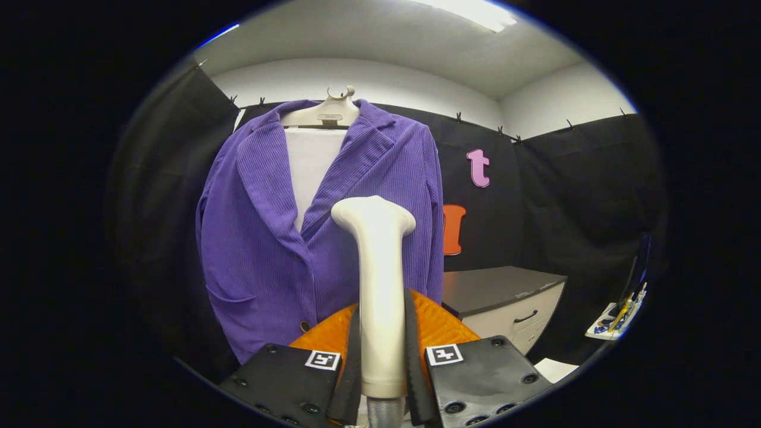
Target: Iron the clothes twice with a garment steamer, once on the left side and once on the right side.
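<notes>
Gripper [382,356] clamped on rigid steamer handle [380,285], head facing soft purple corduroy jacket [261,249]; likely light, grip mid-handle

Bright ceiling light [469,12] – sharp centre – edges fisheye-bent

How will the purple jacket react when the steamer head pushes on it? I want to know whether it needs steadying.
The purple jacket hangs from one hanger, so it will probably swing or give way under pressure. Its ribbed cloth looks fairly thick, so likely less floppy than a shirt. The gripper is shut on the steamer, whose head stands just short of the front.
</notes>
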Motion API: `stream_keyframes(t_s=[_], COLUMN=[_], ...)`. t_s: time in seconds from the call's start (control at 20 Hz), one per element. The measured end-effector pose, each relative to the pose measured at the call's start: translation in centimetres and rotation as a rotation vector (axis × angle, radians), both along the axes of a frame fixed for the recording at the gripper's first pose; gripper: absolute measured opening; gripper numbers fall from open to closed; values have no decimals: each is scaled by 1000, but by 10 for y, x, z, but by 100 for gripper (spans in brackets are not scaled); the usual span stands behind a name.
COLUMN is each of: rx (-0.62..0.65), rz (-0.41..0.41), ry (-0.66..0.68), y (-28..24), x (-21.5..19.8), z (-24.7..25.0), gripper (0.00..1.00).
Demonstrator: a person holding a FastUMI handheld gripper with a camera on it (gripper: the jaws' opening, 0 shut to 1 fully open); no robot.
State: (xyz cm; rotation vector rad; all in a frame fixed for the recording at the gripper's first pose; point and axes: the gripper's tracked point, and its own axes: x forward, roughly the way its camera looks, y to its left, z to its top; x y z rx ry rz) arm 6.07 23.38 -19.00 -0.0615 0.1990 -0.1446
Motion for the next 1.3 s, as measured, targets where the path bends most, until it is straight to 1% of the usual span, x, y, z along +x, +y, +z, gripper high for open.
stream_keyframes(t_s=[0.45,1.3], rx=[-32,-39], rz=[7,40], ry=[50,157], y=[0,9], x=[-21,-69], z=[-37,-112], gripper=[39,40])
